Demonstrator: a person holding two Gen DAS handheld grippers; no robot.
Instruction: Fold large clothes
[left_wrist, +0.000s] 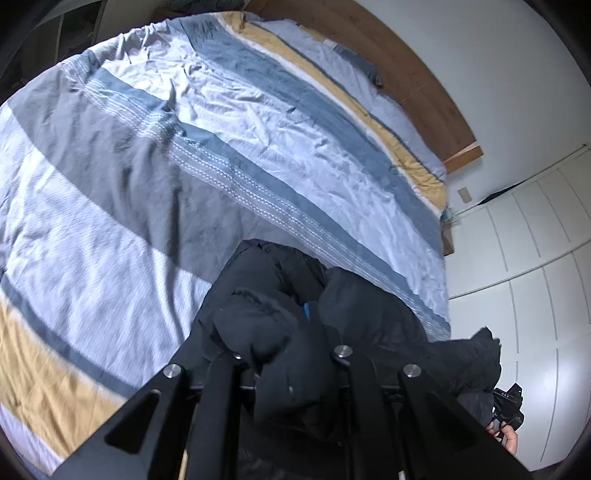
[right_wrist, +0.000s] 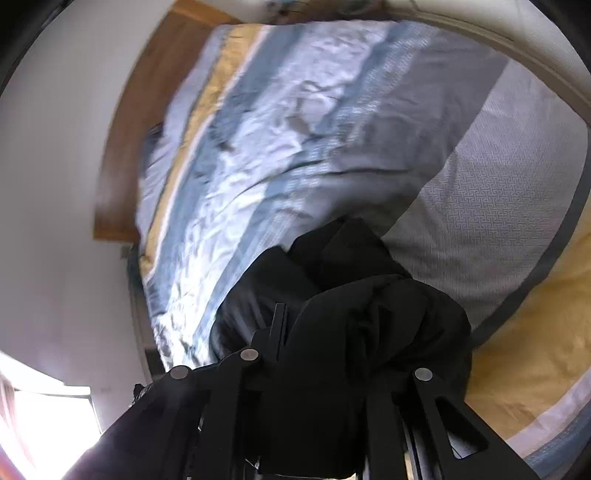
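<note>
a black jacket (left_wrist: 280, 332) is being pinched by both grippers' fingers (left_wrist: 284, 354) (right_wrist: 332, 354) over the bed (left_wrist: 147, 147); slippery bunched fabric risks being dropped.

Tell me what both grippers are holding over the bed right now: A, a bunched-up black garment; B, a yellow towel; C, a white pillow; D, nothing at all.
A: in each wrist view, bunched black garment sits clamped in the fingers of the left gripper and the right gripper, above the striped bedcover.
</note>
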